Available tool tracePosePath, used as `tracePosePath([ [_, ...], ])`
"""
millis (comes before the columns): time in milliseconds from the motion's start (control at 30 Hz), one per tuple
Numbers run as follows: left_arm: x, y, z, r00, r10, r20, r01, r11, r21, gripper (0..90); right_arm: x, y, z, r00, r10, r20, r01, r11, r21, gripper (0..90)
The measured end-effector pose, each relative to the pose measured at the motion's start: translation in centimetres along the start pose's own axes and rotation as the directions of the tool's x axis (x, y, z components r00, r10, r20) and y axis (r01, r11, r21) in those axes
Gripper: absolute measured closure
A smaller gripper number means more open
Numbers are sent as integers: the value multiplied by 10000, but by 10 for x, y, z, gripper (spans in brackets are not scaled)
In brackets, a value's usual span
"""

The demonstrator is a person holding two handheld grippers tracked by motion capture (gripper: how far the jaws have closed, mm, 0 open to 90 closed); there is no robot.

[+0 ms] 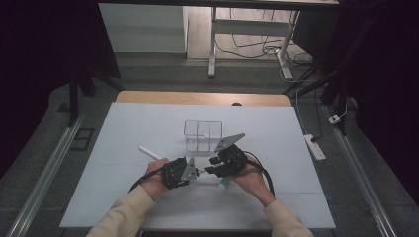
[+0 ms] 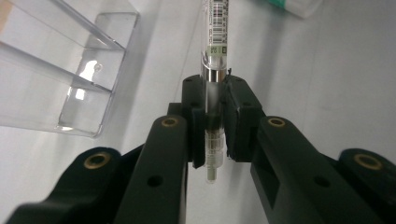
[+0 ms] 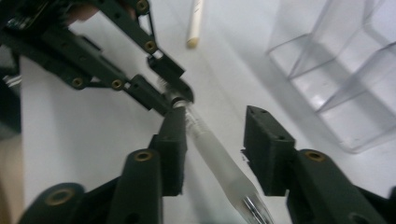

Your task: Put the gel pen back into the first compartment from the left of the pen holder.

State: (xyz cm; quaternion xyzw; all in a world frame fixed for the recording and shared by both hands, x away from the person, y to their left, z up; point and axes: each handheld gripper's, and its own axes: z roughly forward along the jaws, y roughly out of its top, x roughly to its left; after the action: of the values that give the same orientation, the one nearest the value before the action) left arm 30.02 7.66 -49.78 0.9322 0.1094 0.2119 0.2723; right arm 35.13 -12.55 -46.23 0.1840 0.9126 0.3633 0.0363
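Left tool (image 2: pixel 215 116) clamped on one clear pen (image 2: pixel 214 84), near its click end, held above counter (image 1: pixel 123 197). Right tool (image 3: pixel 215 154) jaws apart, pen barrel between them, lying against one pad, other pad clear of it. One clear divided organizer (image 1: pixel 202 136) just beyond both tools. One white stick (image 1: pixel 150 152) near left tool. Left gripper view shows barcode label on pen, also green-and-white item (image 2: pixel 294 5) beyond. Right gripper view shows frosted grip section, left tool's linkage.
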Motion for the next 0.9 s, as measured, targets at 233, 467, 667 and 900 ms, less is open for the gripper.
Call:
tracePosePath([
  [233,7,-5,-5,9987,-439,-268,435,9989,-171,798,-4,-1,-13,9966,360,737,-265,9917,-1254,485],
  [467,17,-13,-11,9911,-1234,-503,1208,9914,-509,798,-12,-6,-26,9898,814,1172,-555,9764,-2089,439],
  [667,21,-16,-13,9863,-1571,-504,1533,9856,-720,798,-16,-10,-25,9870,1119,1156,-844,9718,-2201,418],
  [900,23,-18,-14,9819,-1833,-471,1787,9799,-889,798,-17,-12,-22,9868,1255,1020,-994,9683,-2293,412],
])
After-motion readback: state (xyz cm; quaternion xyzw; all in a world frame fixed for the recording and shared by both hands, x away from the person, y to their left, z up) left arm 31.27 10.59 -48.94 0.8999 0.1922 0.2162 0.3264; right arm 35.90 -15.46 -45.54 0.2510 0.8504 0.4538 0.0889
